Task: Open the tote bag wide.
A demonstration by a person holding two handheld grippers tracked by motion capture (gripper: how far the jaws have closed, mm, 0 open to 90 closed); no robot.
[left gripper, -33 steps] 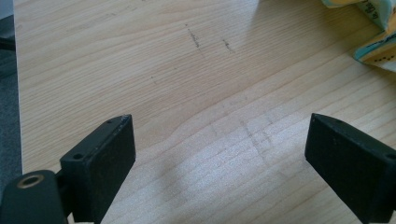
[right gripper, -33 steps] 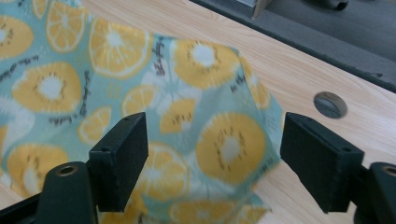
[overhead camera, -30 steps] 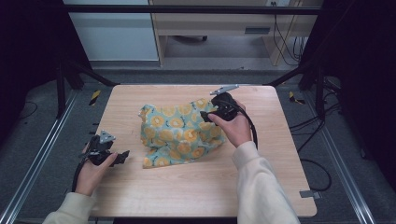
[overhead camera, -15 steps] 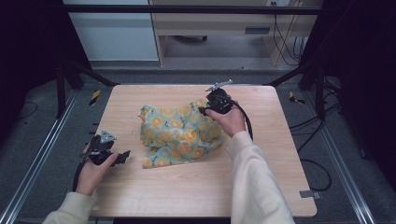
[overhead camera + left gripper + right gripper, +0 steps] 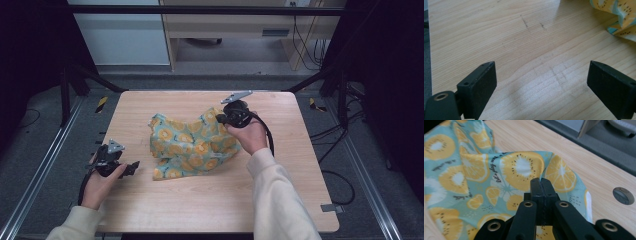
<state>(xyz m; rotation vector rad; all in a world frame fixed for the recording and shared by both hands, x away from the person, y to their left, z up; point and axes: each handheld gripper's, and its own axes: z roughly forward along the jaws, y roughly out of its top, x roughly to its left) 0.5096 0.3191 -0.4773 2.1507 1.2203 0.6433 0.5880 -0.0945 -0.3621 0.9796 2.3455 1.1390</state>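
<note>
Teal fruit-print fabric cloth (image 5: 192, 145) lies crumpled mid-table on the pale wooden table (image 5: 200, 200) in the high view, its far right corner pinched by the right gripper (image 5: 223, 119), whose jaws have just been closing. Left gripper view: left gripper (image 5: 541, 82) gapes wide over bare wood. Right gripper view: jaws clamp the cloth.

Bare worktop (image 5: 200, 205) lies open before the fruit-print cloth (image 5: 192, 145), which is bunched mid-worktop, blocking passage straight across.

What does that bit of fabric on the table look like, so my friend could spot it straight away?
On the wooden table, look near the middle: a crumpled cloth lies there, its far corner pinched by the right gripper. It is teal, printed with yellow fruit slices, and is the one soft, colourful thing on the table.
</note>
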